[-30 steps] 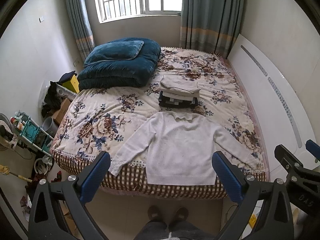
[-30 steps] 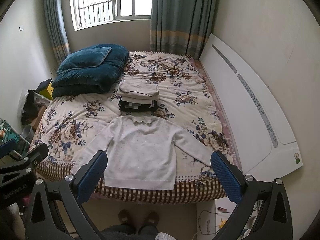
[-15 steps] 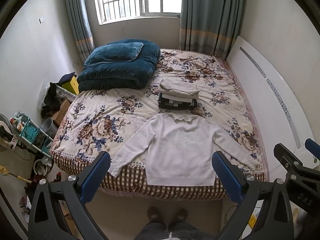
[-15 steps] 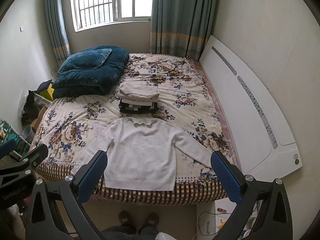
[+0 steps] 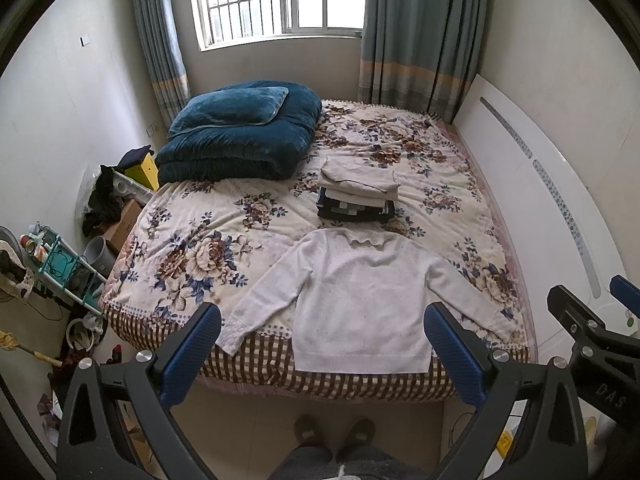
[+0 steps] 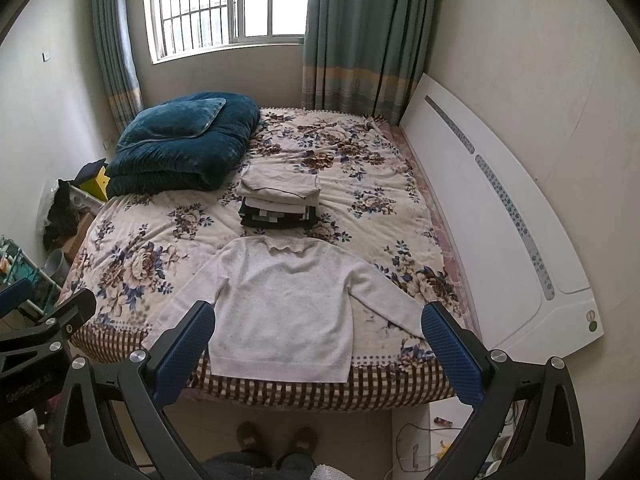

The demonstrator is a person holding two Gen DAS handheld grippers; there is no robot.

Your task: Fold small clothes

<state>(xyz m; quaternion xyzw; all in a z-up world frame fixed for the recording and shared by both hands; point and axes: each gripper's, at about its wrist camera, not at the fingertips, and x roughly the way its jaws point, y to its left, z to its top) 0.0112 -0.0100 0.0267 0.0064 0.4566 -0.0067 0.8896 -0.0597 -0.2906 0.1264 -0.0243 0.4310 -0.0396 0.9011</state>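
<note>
A small white long-sleeved sweater point(image 5: 360, 300) lies flat, sleeves spread, at the near edge of the floral bed point(image 5: 208, 248); it also shows in the right wrist view point(image 6: 284, 304). Behind it sits a stack of folded clothes point(image 5: 358, 192), seen too in the right wrist view point(image 6: 278, 200). My left gripper point(image 5: 320, 348) is open and empty, held above the floor before the bed's near edge. My right gripper point(image 6: 320, 344) is open and empty at a similar height, and shows at the right of the left wrist view point(image 5: 592, 336).
A folded dark blue quilt with a pillow point(image 5: 240, 136) lies at the bed's far left. A white headboard point(image 5: 540, 200) lines the right side. Clutter, a box and a rack point(image 5: 60, 256) stand on the floor at left. The person's feet point(image 5: 332, 432) are below.
Both grippers have drawn slightly back and up from the bed; the sweater and stack look a little smaller. Nothing was grasped.
</note>
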